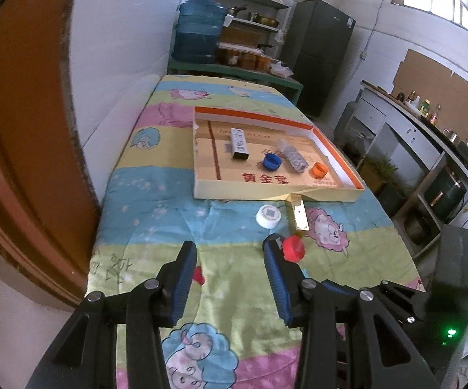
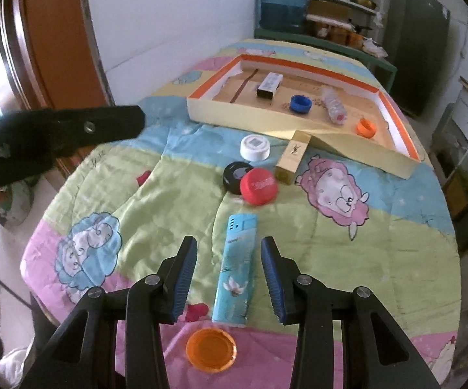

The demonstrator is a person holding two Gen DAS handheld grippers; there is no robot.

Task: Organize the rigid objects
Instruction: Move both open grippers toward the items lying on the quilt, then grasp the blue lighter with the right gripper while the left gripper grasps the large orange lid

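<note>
A shallow cardboard tray [image 1: 201, 191] [image 2: 234, 115] lies on the quilted table. It holds a dark box [image 1: 239, 144], a blue cap [image 1: 272, 162], a clear blister pack [image 1: 294, 159] and a small orange cap [image 1: 319, 170]. In front of it lie a white cap [image 2: 255, 147], a gold box [image 2: 290, 162], a black lid [image 2: 235, 175] and a red cap [image 2: 259, 186]. My right gripper [image 2: 229, 256] is open around a light-blue box [image 2: 235, 269]; an orange lid [image 2: 210, 349] lies just below it. My left gripper [image 1: 230, 254] is open and empty, its right finger beside the red cap [image 1: 294, 249].
A wooden door [image 1: 23, 129] stands on the left. A water jug [image 1: 198, 29], shelves and a dark fridge [image 1: 318, 55] stand behind the table. A kitchen counter [image 1: 428, 129] runs along the right. The left gripper's body [image 2: 55, 136] shows in the right wrist view.
</note>
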